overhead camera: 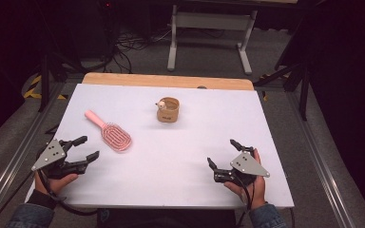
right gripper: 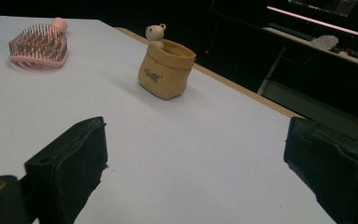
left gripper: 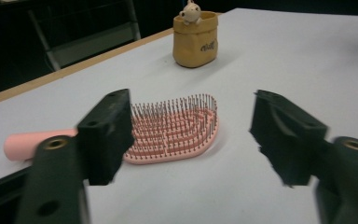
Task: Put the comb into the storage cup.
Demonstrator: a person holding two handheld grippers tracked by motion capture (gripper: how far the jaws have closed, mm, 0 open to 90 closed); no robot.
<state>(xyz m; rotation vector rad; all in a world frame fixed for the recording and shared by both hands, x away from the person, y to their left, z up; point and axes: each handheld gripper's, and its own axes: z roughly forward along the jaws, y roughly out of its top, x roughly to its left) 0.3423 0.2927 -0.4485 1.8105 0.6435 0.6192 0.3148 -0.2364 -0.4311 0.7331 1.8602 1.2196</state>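
High view: hairbrush [overhead camera: 111,132] (bristles up) lies diagonally, handle up-left.

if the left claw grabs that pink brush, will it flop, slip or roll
The pink brush looks like rigid plastic, so it probably won't flop. It lies flat on its back with bristles up, and its broad oval head should keep it from rolling. Its smooth round handle may slip between the pads; gripping across the head's edges seems safer. The left claw stands open just short of it.
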